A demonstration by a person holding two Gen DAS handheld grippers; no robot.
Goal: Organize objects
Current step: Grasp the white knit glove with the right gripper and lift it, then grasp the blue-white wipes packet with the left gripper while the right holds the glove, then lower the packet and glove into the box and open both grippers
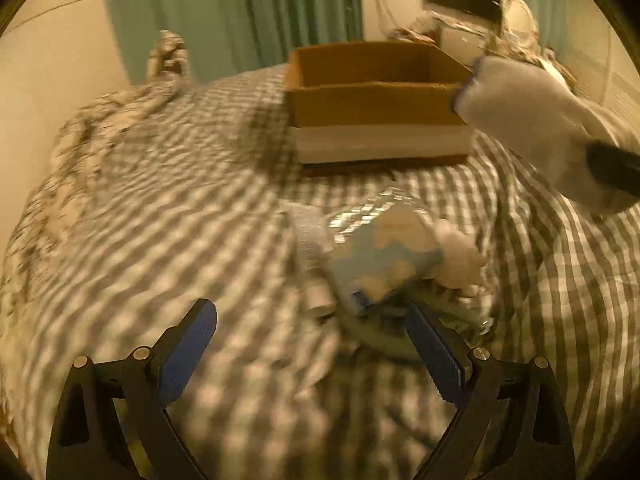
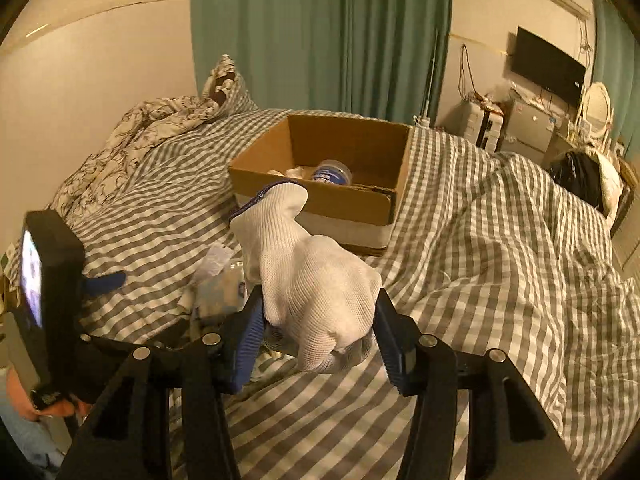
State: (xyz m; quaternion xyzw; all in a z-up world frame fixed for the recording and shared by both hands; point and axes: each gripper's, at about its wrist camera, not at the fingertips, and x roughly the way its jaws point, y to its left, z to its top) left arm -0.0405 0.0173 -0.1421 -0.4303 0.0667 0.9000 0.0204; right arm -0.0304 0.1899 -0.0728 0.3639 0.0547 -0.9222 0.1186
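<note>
Glove (image 2: pixel 316 292) first: my right gripper (image 2: pixel 320 332) has its fingers clamped on the white knit glove, whose cuff points ahead toward the cardboard box (image 2: pixel 320 196) on the bed (image 2: pixel 500 240). That box lies straight beyond the fingertips, a jar (image 2: pixel 332 172) already inside. My left gripper (image 1: pixel 312 344) hangs open and empty over the loose pile (image 1: pixel 380 256), a blue-and-white packet just ahead and right. The right is nearer the box.
</note>
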